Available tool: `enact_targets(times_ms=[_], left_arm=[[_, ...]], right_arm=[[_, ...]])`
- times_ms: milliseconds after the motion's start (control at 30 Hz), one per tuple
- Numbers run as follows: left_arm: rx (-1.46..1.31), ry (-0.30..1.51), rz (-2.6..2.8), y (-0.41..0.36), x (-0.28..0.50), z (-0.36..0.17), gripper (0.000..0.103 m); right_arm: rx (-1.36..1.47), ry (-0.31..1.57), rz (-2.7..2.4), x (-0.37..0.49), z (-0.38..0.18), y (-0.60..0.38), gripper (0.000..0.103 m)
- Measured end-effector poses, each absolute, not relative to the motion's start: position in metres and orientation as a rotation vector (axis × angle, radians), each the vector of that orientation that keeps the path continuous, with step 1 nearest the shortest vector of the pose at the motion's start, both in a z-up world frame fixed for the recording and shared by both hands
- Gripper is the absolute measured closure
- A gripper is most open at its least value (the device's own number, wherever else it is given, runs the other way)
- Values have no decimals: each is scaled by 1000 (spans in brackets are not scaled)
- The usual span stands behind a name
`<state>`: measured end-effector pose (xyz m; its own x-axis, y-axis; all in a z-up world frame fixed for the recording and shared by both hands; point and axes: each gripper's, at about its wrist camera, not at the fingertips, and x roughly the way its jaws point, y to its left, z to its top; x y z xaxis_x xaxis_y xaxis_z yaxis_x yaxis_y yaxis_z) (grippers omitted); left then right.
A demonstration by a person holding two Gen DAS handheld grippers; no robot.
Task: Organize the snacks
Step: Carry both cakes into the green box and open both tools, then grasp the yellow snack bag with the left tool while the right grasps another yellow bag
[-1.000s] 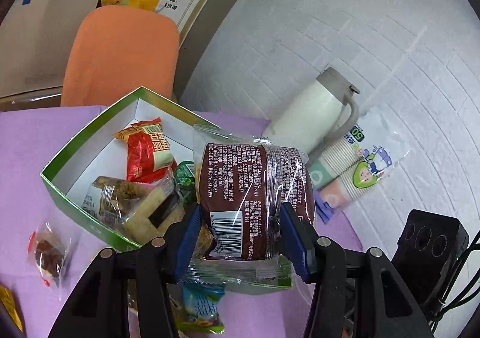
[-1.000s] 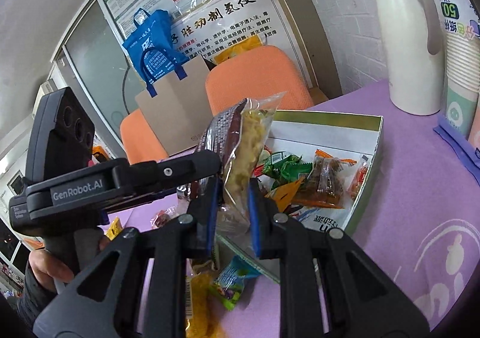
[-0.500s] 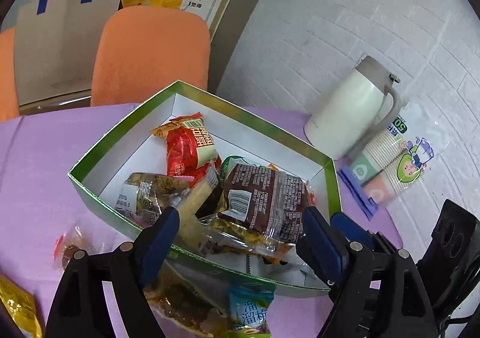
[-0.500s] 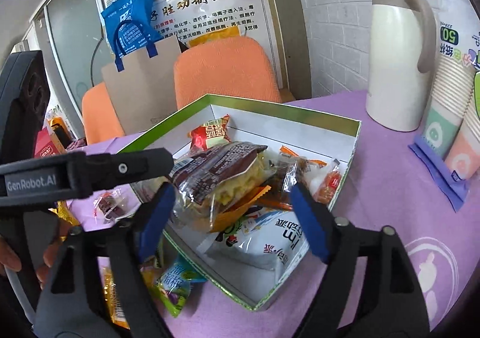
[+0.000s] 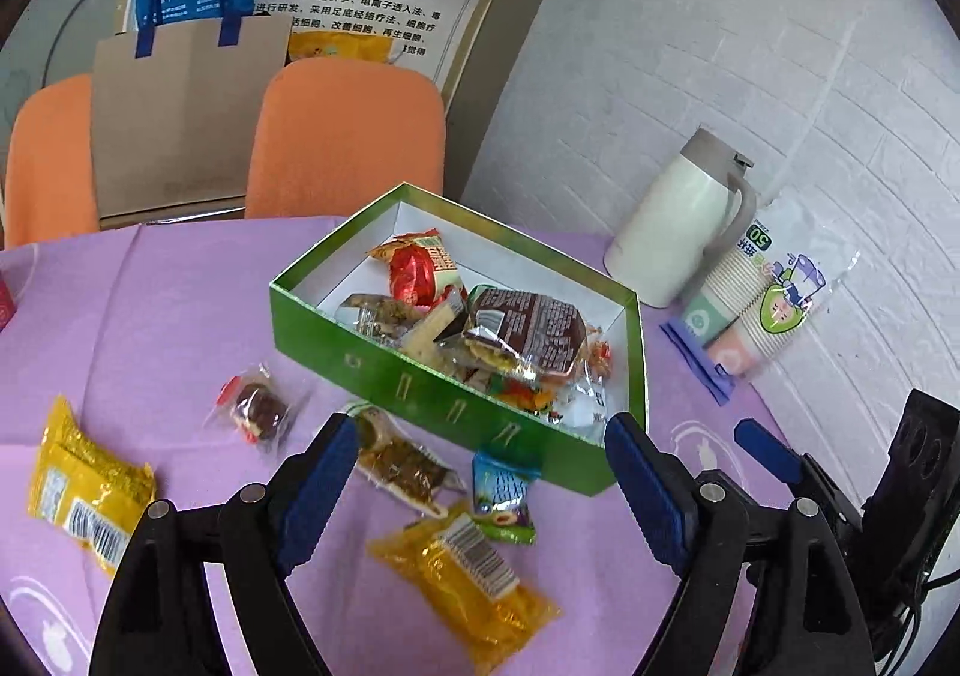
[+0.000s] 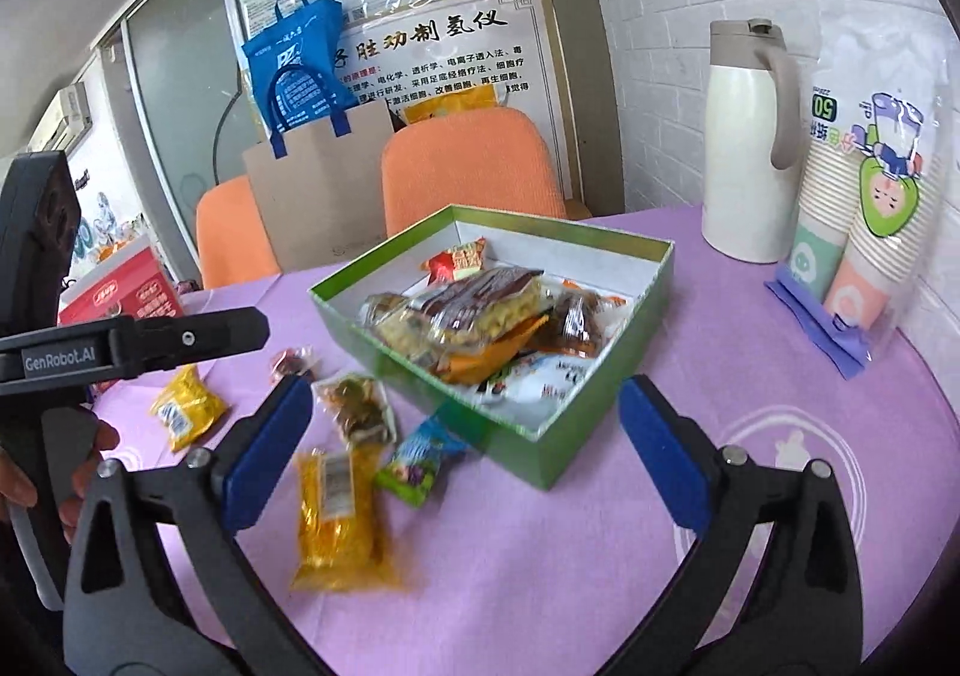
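Looking along the left wrist view: the left gripper point(image 5: 474, 472) is seen with its blue-padded jaws spread wide and nothing grasped between them.
Seen only here: the whole of a large yellow foil packet point(image 5: 84, 490) at the table's left, and a clear-wrapped dark sweet point(image 5: 258, 409) lying apart from the box.
Task things: a shallow green cardboard box with white lining point(image 5: 420, 382) is set on the purple tablecloth point(image 5: 150, 316); a brown-wrapped cake packet point(image 5: 528, 334) is laid on top of the other snacks inside it.
Loose snacks: a clear packet of brownish snack point(image 5: 402, 463), a small blue-green sachet point(image 5: 501, 487) and a long yellow packet with a barcode point(image 5: 474, 586) are lying just before the box's near wall.

Right wrist view: the right gripper point(image 6: 465, 448) is shown released, its jaws opening, with nothing pressed between the pads.
Seen only here: the black body of the other gripper with a person's fingers point(image 6: 84, 487) on it, and a red carton point(image 6: 123, 298) behind.
Surroundings: a white jug with a grey handle point(image 6: 750, 147) and a bagged stack of paper cups point(image 6: 864, 220) are stood beside the wall, well apart from the box; orange chairs point(image 6: 474, 165) are placed behind the table.
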<state>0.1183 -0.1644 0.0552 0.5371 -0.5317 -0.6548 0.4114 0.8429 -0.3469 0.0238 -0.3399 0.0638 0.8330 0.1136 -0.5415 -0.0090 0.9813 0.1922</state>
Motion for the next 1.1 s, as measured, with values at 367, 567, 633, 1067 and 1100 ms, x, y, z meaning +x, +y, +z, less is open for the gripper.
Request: enact_targets(times_ms=[367,567,633,1067,1100], left_arm=[[-219,868,-434,-101,68,9,17],[-254,887,-307,-49,66,-11,17],[-279,892,-283,-32,67,-16,17],[-381,851,-185,64,147,-13,17],[-388,860,-188,69,156,-15,17]], right_arm=[[176,723,124,7,25,-306,1],[169,782,146,16,10,-292,1],[163,795,154,18,6,-286,1],[92,802,246,32,12,-237,1],[96,802,257,35,13,-233,1]])
